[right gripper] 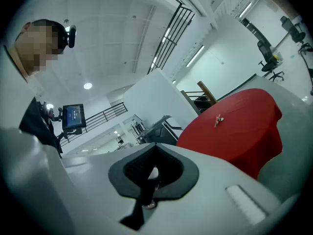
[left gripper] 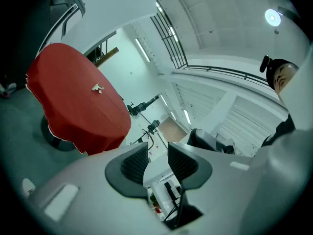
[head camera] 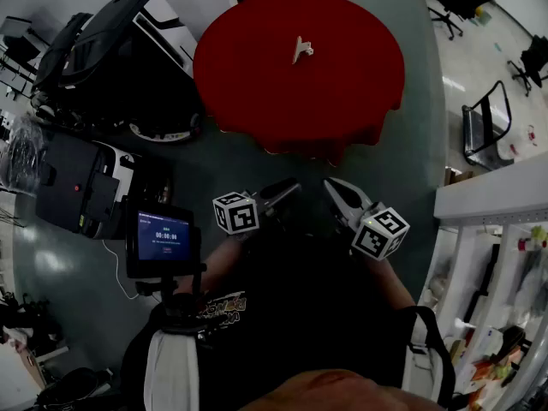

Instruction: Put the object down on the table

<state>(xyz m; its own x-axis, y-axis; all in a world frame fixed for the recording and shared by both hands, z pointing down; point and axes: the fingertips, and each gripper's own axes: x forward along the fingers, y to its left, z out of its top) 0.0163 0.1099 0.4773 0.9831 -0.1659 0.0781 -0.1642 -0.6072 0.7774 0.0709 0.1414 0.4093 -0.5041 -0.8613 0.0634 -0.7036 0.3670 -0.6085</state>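
Note:
A small pale object lies on the round red table, a little behind its middle. It also shows in the left gripper view and the right gripper view, far from both grippers. The person holds both grippers close to the body, well short of the table. My left gripper is open, with a gap between its dark pads and nothing in it. My right gripper is shut with its pads together and holds nothing.
Black bags and a black case stand on the floor at the left. A small screen on a stand is near my left side. Office chairs and a white shelf unit are at the right.

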